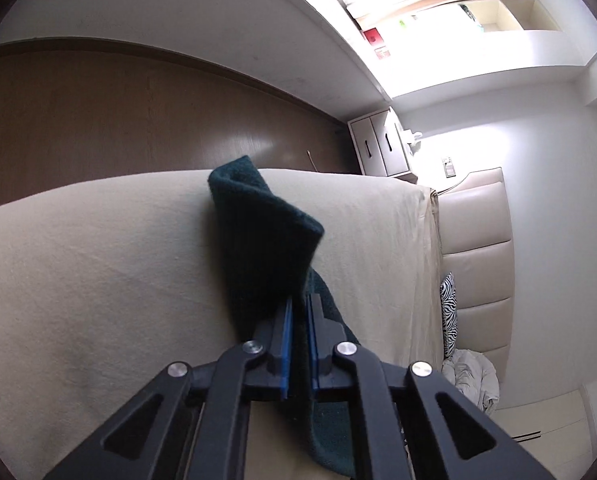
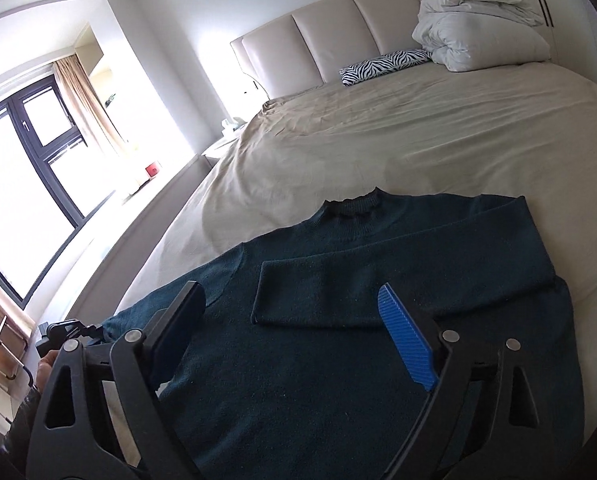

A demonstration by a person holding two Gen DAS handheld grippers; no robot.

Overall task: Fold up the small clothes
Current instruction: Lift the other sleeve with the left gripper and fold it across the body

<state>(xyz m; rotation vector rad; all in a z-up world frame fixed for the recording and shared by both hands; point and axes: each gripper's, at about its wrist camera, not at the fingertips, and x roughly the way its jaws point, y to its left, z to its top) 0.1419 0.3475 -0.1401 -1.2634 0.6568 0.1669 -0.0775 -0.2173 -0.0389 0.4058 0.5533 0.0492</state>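
Dark green sweater [image 2: 338, 320] lies flat on the bed [image 2: 418, 128]; one sleeve [image 2: 378, 280] is already folded across its chest. Left gripper [image 1: 299, 304], at eight o'clock, clamps the other sleeve [image 1: 258, 232]; right gripper [image 2: 294, 308] hovers with jaws apart. Body folds remain.

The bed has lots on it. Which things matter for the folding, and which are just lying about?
In use:
dark green sweater
left gripper, clamping its sleeve
right gripper, open above it

Lying about:
zebra pillow
white duvet
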